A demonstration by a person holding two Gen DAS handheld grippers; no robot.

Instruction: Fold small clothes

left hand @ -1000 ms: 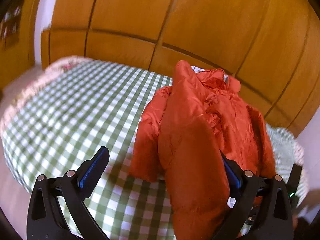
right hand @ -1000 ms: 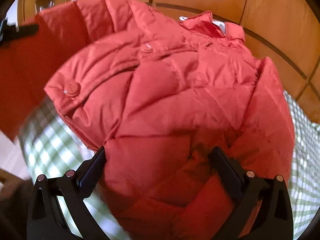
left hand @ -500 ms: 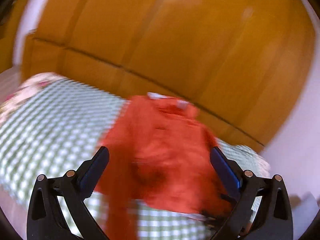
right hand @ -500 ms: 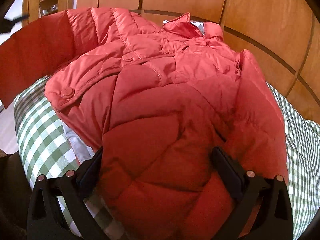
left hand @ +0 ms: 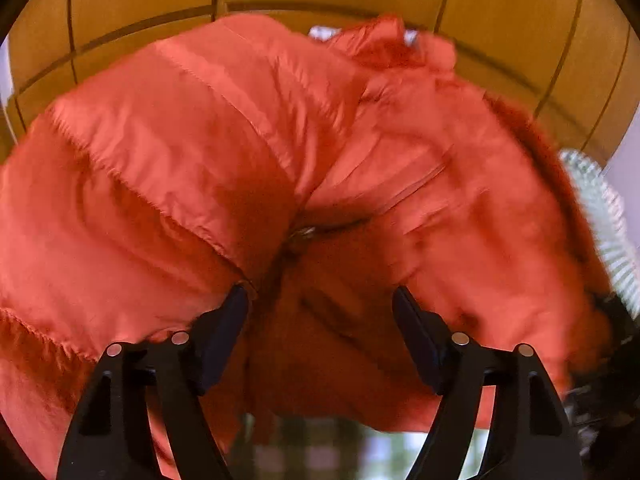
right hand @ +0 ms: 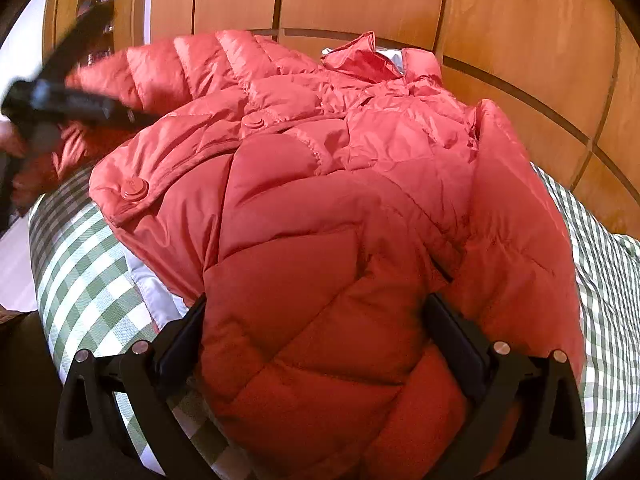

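A red quilted puffer jacket [right hand: 340,200] lies on a bed with a green-and-white checked cover [right hand: 88,272]. In the left wrist view the jacket [left hand: 320,160] fills the frame, blurred. My left gripper [left hand: 320,296] hangs close over it and its jaws are closing. Dark red fabric lies between the fingers, and the left fingertip [left hand: 236,300] touches a sleeve edge. The right wrist view shows that gripper as a black blur [right hand: 60,100] by the left sleeve. My right gripper [right hand: 316,304] stands wide, with the jacket's folded lower part bulging between its fingers.
Tall wooden wardrobe panels [right hand: 520,40] stand right behind the bed. The checked cover shows bare at the left and along the right [right hand: 600,280]. A white lining strip [right hand: 152,292] peeks from under the jacket. A hand [right hand: 8,140] shows at the far left edge.
My left gripper has swung from above the bed down onto the jacket, and its jaws have narrowed. The raised left sleeve has come down. The right gripper has barely shifted.
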